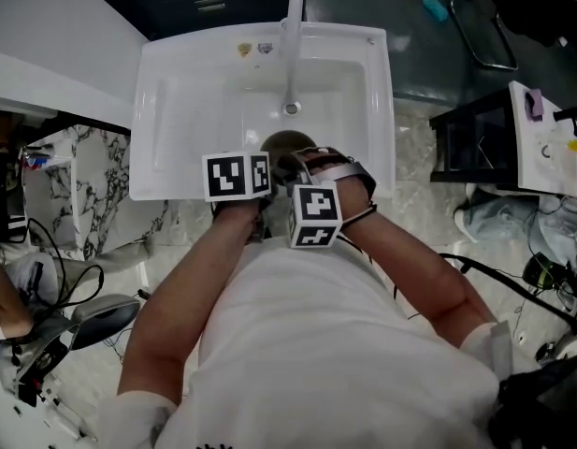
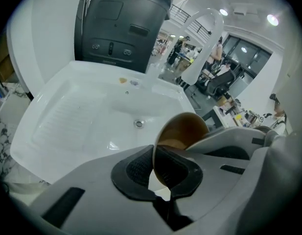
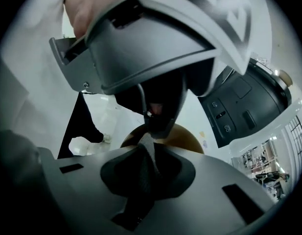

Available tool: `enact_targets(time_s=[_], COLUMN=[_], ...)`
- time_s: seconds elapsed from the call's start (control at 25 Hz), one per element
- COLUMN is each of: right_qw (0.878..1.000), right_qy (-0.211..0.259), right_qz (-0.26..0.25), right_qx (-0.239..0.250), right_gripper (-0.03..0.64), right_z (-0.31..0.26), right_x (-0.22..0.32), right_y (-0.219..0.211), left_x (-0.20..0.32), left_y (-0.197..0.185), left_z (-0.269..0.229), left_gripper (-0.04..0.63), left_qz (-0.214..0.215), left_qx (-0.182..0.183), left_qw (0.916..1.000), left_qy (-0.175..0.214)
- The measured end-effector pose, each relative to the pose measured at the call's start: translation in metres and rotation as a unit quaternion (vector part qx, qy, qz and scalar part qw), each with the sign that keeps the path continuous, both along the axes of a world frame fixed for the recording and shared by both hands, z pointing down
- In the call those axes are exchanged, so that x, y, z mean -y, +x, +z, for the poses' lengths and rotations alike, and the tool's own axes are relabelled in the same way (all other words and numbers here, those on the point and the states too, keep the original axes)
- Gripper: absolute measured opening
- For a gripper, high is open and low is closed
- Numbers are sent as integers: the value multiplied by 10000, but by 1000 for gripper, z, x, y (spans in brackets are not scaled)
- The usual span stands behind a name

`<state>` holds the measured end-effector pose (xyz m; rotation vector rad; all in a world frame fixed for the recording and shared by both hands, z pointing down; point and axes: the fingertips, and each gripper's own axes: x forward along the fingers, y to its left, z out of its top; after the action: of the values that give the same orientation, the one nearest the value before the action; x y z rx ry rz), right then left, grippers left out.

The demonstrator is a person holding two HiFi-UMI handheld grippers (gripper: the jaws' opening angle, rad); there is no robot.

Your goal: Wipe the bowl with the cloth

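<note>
The left gripper [image 2: 158,168] is clamped on the rim of the brown bowl [image 2: 182,131], one pad inside and one outside. It holds the bowl tilted on edge over the white sink [image 2: 82,116], in front of the faucet [image 2: 204,38]. The right gripper [image 3: 148,173] is closed on a grey cloth [image 3: 148,148]. The cloth's tip pokes up just beside the bowl's rim and the left gripper's tips; whether it touches the bowl I cannot tell. In the head view both grippers sit close together at the sink's near edge.
</note>
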<state>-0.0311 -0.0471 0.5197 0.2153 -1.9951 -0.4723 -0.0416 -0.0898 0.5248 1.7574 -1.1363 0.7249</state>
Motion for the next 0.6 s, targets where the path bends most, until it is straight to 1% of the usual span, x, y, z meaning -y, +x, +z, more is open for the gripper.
enact_targets(time_s=[0.12, 0.32, 0.48, 0.6], right_qw=[9997, 9977, 9956, 9952], right_qy=[164, 525, 819, 842], right_qz=[96, 324, 431, 497], right_qx=[152, 282, 115, -33], right_gripper=[37, 37, 37, 37], right_z=[-7, -19, -24, -23], right_x=[8, 24, 38, 38], right_y=[-2, -2, 3, 9], left_x=[-1, -8, -12, -10], left_y=[-1, 1, 1, -4], left_z=[0, 5, 9, 8], left_gripper=[18, 15, 15, 15], left_qz=[-39, 108, 161, 106], left_qx=[-124, -105, -58, 52], left_qw=[9999, 9998, 9997, 9998], left_qy=[-43, -121, -181, -146])
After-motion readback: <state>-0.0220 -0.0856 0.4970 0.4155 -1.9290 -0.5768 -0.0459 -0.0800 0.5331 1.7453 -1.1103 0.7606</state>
